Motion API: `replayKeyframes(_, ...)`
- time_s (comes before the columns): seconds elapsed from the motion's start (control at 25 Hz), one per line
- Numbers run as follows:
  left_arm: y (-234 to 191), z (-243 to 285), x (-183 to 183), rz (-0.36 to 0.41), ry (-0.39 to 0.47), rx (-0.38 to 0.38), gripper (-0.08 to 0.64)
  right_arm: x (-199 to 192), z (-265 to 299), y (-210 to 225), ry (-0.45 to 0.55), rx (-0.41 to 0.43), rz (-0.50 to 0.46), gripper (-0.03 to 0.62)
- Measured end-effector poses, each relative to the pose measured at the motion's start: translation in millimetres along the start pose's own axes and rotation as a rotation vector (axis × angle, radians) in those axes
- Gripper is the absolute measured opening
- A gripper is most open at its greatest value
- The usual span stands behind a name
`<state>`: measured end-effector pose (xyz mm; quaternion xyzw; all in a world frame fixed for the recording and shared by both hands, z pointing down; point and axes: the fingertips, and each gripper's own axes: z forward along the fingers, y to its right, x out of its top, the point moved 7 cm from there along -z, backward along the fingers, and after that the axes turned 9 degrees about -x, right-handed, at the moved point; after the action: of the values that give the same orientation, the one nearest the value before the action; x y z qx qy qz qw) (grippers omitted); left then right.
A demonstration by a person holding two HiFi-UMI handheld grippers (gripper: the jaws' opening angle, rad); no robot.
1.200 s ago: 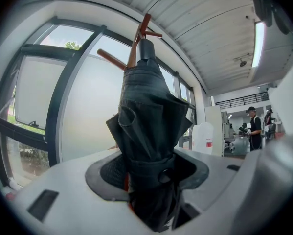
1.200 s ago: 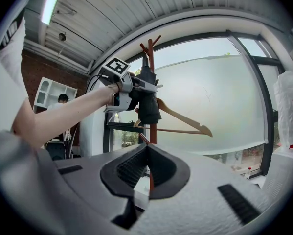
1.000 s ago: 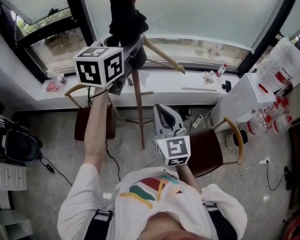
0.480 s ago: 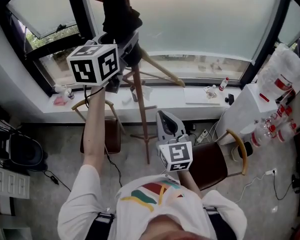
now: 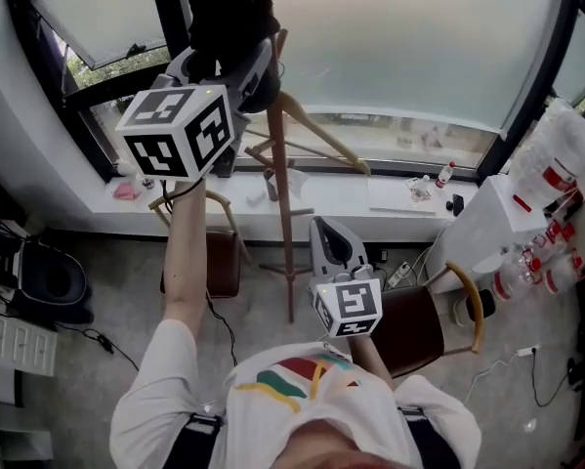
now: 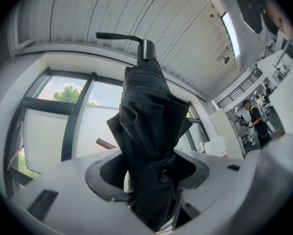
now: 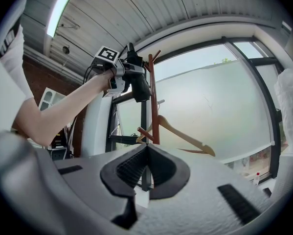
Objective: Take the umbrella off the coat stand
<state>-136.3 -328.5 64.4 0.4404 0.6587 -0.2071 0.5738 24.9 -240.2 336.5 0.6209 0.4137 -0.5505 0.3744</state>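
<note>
A black folded umbrella point(image 5: 229, 18) stands upright between the jaws of my left gripper point(image 5: 235, 62), which is shut on its lower part, high up beside the top of the wooden coat stand point(image 5: 284, 193). In the left gripper view the umbrella point(image 6: 148, 131) fills the middle, its handle strap at the top, with the left gripper point(image 6: 151, 180) clamped around it. My right gripper point(image 5: 329, 231) hangs lower, near my chest, shut with nothing in it. The right gripper view shows its pads point(image 7: 131, 168) closed together, with the stand point(image 7: 154, 102) and the held umbrella point(image 7: 138, 84) ahead.
A wooden hanger point(image 5: 321, 137) hangs on the stand. Two brown-seated chairs point(image 5: 409, 325) point(image 5: 220, 262) flank its base. The window sill point(image 5: 390, 198) holds small bottles. At the right is a white table point(image 5: 497, 228) with bottles; at the left, a black bag point(image 5: 43, 281).
My left gripper has risen with the umbrella along the stand's top. The right gripper has lifted slightly. The head view has tilted upward.
</note>
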Motion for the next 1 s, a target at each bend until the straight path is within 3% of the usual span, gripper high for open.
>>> replayKeyframes(0.28,25,-51,-19,0.083,0.107,0.084,0.241,-7,4,-8,-0.025,0.045,0.001,0.0)
replayKeyframes(0.6,47,-103,-42,0.229,0.059,0.255,0.241,-14,10,-27,-0.035,0.108,-0.025,0.0)
replayKeyframes(0.84,78,-137,-100,0.194,-0.03,0.265,0.241,-14,15,-34,-0.022,0.126,-0.033,0.0)
replayKeyframes(1.0,92,-154,-138,0.117,-0.079,0.276,0.241,-13,11,-36,-0.014,0.122,-0.066,0.0)
